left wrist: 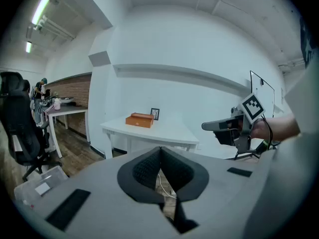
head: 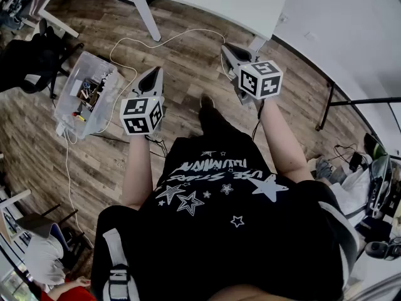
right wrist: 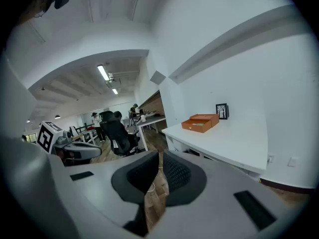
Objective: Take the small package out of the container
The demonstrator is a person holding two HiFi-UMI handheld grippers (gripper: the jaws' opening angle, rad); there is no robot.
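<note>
My left gripper (left wrist: 160,149) and right gripper (right wrist: 160,153) were closed and empty. The orange box (left wrist: 140,119), likely the container, sat on the bench (left wrist: 169,132), package unseen. I'd best approach and open first.

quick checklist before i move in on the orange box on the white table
1. The left hand-held gripper is empty: ok, jaws together with nothing between them.
2. The right hand-held gripper is empty: ok, jaws together with nothing between them.
3. Jaws opened for a grasp: not ok, both are shut.
4. The orange box is in sight: ok, it sits on the white table ahead of both grippers.
5. The small package is located: cannot tell, no view shows the inside of the box.
6. Grippers within reach of the box: not ok, both are held over the wooden floor, short of the table.
</note>
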